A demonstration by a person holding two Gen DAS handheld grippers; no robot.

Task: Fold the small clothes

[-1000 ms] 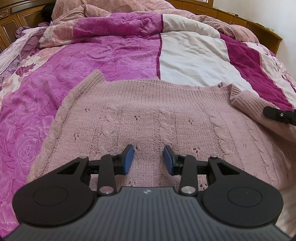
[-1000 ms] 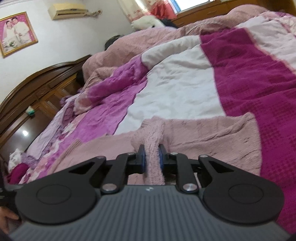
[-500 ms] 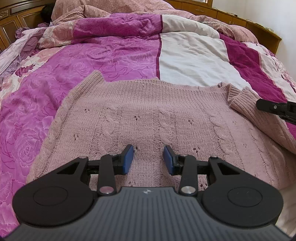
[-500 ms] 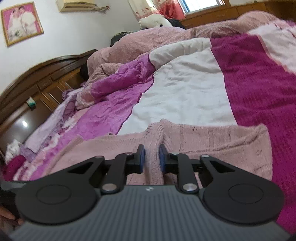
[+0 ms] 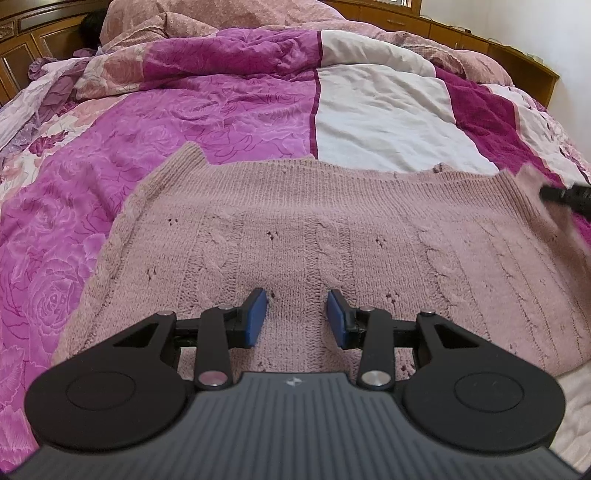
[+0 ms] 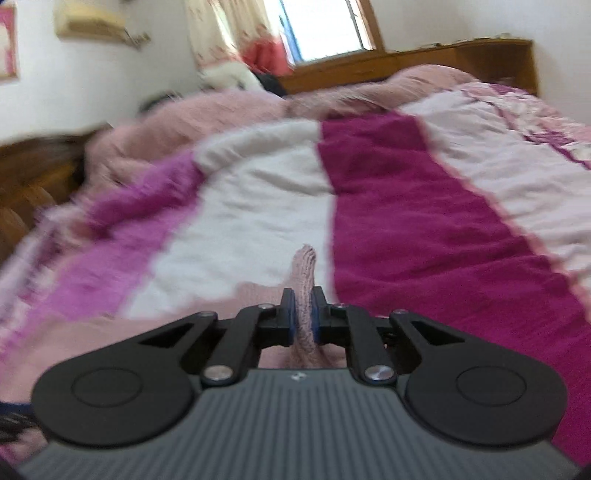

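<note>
A dusty-pink cable-knit sweater (image 5: 332, 236) lies spread flat on the bed. My left gripper (image 5: 297, 317) is open and hovers low over the sweater's near middle, holding nothing. My right gripper (image 6: 303, 315) is shut on the sweater's sleeve (image 6: 304, 273), whose end sticks up between the blue pads. In the left wrist view the right gripper's black tip (image 5: 565, 194) shows at the far right edge, with the blurred sleeve (image 5: 554, 221) lifted beside the sweater's right shoulder.
The bed is covered by a patchwork quilt (image 5: 229, 107) in magenta, white and dark pink. A bunched pink duvet (image 5: 221, 18) lies at the far end. Wooden headboard and cabinets (image 5: 22, 55) stand at the back left. A window (image 6: 325, 29) shows beyond the bed.
My right gripper has swung to the right with the sleeve, pulling it away from the sweater's body; its view is motion-blurred. My left gripper has stayed open and still.
</note>
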